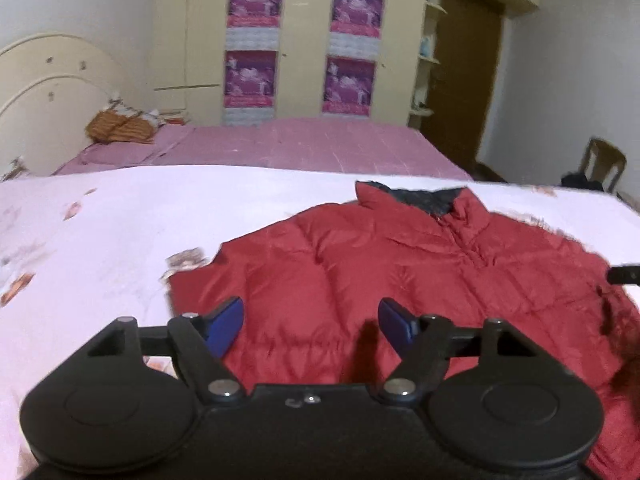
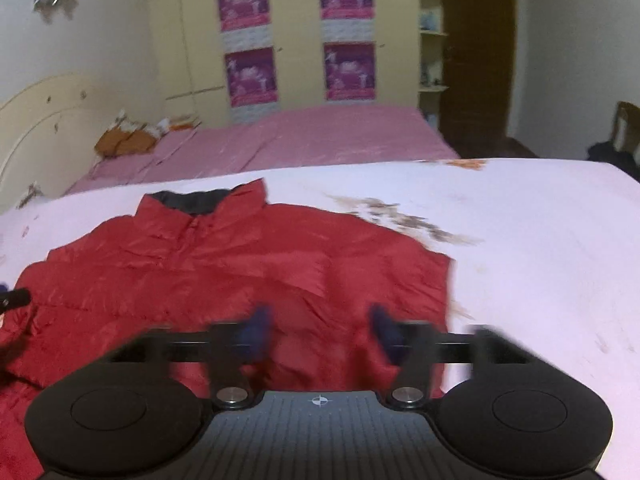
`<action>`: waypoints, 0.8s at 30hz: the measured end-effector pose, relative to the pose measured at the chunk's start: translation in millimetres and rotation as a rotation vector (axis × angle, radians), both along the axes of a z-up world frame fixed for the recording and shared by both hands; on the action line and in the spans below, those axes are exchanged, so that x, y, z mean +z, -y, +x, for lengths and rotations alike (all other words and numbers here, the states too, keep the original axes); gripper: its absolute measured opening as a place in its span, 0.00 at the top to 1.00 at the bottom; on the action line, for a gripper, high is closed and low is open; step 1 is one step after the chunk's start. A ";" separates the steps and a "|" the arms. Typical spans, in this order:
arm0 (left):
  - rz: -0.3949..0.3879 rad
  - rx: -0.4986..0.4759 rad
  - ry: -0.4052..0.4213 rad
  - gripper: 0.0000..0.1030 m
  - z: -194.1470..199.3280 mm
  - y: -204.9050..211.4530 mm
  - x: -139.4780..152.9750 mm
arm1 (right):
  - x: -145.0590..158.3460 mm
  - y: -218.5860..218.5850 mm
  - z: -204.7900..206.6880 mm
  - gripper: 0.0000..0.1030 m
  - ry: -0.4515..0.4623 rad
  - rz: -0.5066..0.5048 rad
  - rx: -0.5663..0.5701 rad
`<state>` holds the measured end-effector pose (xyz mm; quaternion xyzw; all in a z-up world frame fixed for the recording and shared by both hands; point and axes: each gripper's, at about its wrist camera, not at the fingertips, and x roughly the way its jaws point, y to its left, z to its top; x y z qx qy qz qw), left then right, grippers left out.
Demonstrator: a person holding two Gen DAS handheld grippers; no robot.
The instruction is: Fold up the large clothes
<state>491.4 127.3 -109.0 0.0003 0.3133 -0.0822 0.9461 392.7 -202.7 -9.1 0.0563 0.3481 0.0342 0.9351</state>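
Observation:
A red puffer jacket (image 1: pixel 360 272) with a dark-lined collar (image 1: pixel 424 200) lies spread flat, collar away from me, on a pale pink floral sheet (image 1: pixel 100 240). My left gripper (image 1: pixel 311 318) hovers over the jacket's near left part, its blue pads (image 1: pixel 230 318) wide apart with nothing between them. In the right wrist view the same jacket (image 2: pixel 224 268) fills the left and middle. My right gripper (image 2: pixel 320 330), blurred, sits open over the jacket's near right part beside its right edge (image 2: pixel 446 280). Each view catches the other gripper's black tip at its edge: the right gripper (image 1: pixel 624 274), the left gripper (image 2: pixel 14 298).
Behind the sheet stands a second bed with a darker pink cover (image 1: pixel 304 144), a cream headboard (image 1: pixel 44 92) and an orange-brown bundle (image 1: pixel 120 126). A cream wardrobe with purple posters (image 1: pixel 252 4), a brown door (image 1: pixel 464 68) and a wooden chair (image 1: pixel 604 164) line the far side.

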 end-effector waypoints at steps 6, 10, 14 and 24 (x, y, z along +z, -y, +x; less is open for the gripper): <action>0.039 -0.014 -0.079 0.27 30.5 -8.8 -30.4 | -49.2 -1.9 43.0 0.63 -0.107 -0.065 0.019; 0.047 -0.004 -0.078 0.28 26.1 -8.9 -28.6 | -53.5 -6.9 45.0 0.63 -0.099 -0.105 0.016; 0.041 -0.010 0.008 0.28 -8.1 6.0 -0.3 | -28.4 -13.7 26.9 0.42 -0.049 -0.117 -0.051; 0.098 -0.185 -0.005 0.22 -61.2 87.8 -13.6 | -32.3 -87.5 -15.4 0.39 -0.047 -0.084 0.193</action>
